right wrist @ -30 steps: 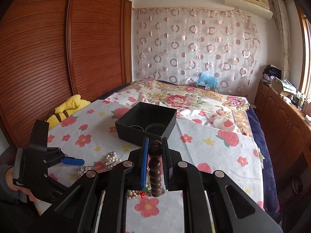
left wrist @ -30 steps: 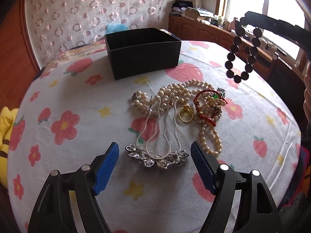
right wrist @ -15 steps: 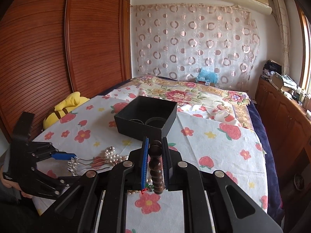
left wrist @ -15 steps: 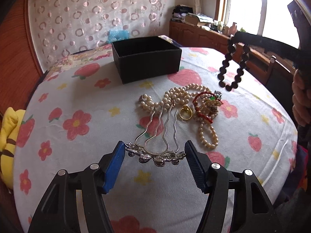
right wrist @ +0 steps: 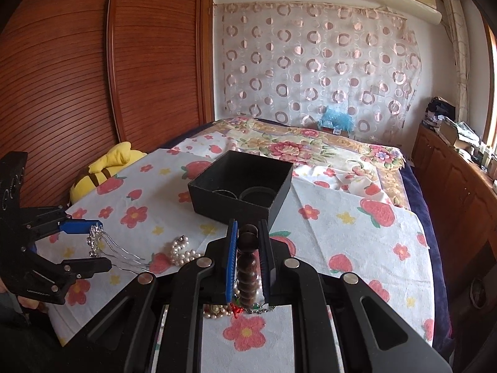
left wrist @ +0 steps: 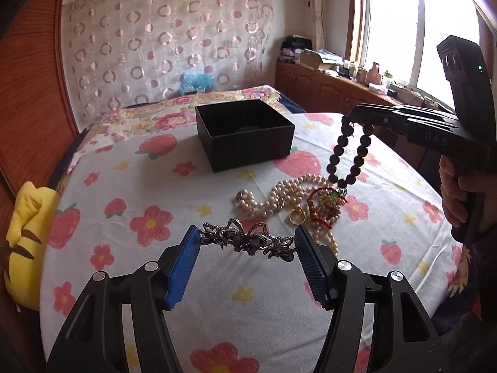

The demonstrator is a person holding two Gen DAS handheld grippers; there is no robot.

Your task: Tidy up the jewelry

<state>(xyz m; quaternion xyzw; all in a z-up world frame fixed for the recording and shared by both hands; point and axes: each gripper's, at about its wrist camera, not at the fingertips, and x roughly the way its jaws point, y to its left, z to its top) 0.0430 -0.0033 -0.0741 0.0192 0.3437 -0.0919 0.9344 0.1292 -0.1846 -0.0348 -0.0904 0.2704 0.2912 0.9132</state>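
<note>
Strawberry-print bedsheet: my left gripper pinches the silver jewelled hair comb near the open black box; right gripper clamps the dark wooden bead bracelet beside it.

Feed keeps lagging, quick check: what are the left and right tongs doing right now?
Left tongs: closed on the silver hair comb, lifted off the cloth.
Right tongs: closed on the dark bead bracelet, which hangs from them.

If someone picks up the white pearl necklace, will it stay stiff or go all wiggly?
Probably wiggly: the pearl necklace lies in loose curves on the cloth. It may drag the red bracelet tangled against it. The dark bead bracelet already droops from the right gripper.
</note>
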